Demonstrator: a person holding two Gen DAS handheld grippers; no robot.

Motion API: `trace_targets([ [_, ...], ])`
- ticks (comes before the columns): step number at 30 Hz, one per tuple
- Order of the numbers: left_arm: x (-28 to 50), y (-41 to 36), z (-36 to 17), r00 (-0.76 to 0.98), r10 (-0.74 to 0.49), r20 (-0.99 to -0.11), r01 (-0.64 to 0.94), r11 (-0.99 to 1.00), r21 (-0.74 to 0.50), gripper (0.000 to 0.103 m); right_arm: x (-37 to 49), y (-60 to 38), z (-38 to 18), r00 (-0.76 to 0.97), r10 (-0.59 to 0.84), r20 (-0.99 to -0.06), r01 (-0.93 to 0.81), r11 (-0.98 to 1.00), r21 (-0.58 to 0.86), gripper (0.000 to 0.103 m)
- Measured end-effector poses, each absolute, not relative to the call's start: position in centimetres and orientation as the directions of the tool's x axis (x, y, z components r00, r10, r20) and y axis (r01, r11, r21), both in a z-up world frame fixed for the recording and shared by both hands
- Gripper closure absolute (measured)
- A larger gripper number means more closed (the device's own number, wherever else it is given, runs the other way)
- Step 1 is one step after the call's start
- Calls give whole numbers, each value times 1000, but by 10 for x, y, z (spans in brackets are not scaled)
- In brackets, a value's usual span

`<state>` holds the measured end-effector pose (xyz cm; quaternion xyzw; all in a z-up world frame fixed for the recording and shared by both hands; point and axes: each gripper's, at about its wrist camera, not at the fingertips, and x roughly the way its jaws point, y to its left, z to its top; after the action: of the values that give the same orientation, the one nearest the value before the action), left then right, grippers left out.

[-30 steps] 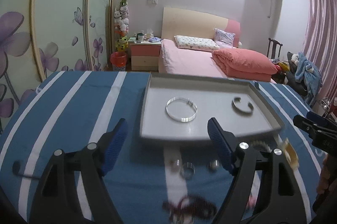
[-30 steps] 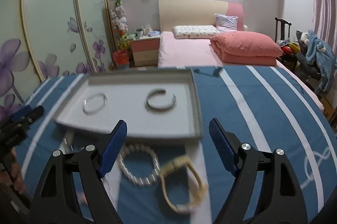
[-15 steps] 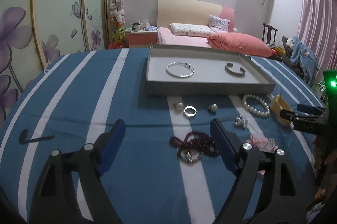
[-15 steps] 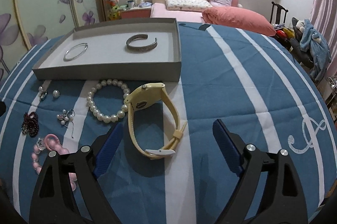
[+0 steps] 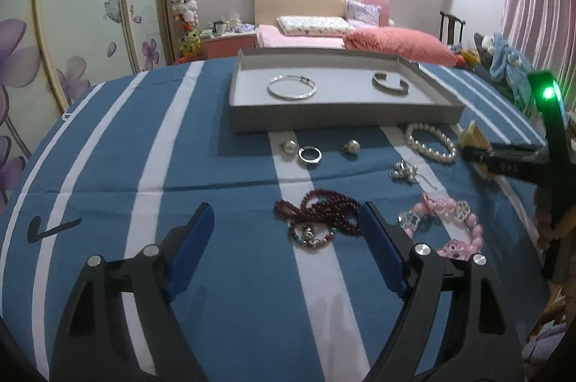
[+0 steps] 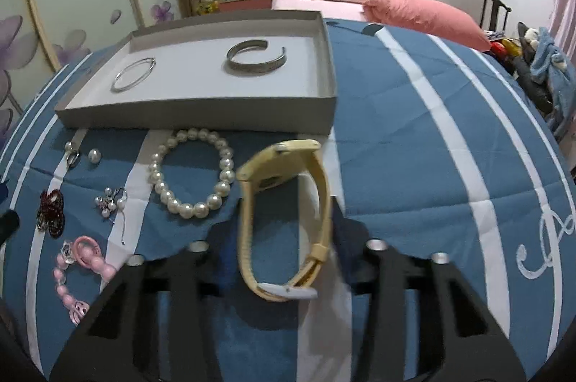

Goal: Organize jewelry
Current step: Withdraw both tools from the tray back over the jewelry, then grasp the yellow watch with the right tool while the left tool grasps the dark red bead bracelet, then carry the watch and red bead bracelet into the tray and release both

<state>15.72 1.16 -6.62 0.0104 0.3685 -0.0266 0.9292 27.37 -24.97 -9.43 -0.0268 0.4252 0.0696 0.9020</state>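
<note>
Jewelry is laid out on a blue cloth with white stripes (image 5: 216,166). At the left, the left gripper (image 5: 284,234) is held with its jaws spread wide and nothing between them, just above the cloth. Just beyond its right finger a dark red bead string (image 5: 320,213) is seen, and to the right of that a pink bead bracelet (image 5: 457,223). Farther off, a grey tray (image 5: 342,119) holds a thin silver bangle (image 5: 291,87) on the left and a silver cuff (image 5: 390,83) on the right. A silver ring (image 5: 309,153) lies between two pearl earrings near the tray's front wall. Right of these a pearl bracelet (image 6: 190,173) is placed beside a yellow watch (image 6: 284,216). The right gripper (image 6: 284,238) has just been closing around the watch strap, which stands between its blurred fingers; whether the pads already press on it cannot be told.
</note>
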Motion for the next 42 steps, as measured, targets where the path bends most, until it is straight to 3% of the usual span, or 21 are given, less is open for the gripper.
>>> trace_targets([
  [5, 173, -1, -75, 679, -23, -734, 79, 996, 41, 22, 269, -254, -94, 634, 114, -764, -133, 990, 38, 67],
  [17, 203, -17, -92, 598, -22, -801, 58, 998, 16, 24, 270, -257, -92, 631, 128, -765, -135, 989, 55, 66],
  [19, 203, -17, -92, 600, -25, -799, 64, 998, 17, 28, 270, -258, -92, 630, 131, -765, -135, 989, 58, 66],
  [25, 203, -22, -89, 613, -44, -789, 89, 996, 14, 55, 269, -256, -92, 629, 141, -764, -138, 988, 69, 65],
  [27, 203, -21, -88, 616, -50, -786, 91, 996, 8, 71, 268, -255, -92, 628, 147, -764, -142, 987, 73, 65],
  [30, 204, -21, -87, 618, -60, -784, 94, 996, -2, 85, 267, -253, -91, 627, 155, -763, -149, 986, 78, 65],
  [42, 188, -5, -75, 657, -106, -746, 99, 994, -53, 91, 255, -262, -68, 692, 194, -695, -147, 981, 128, 66],
])
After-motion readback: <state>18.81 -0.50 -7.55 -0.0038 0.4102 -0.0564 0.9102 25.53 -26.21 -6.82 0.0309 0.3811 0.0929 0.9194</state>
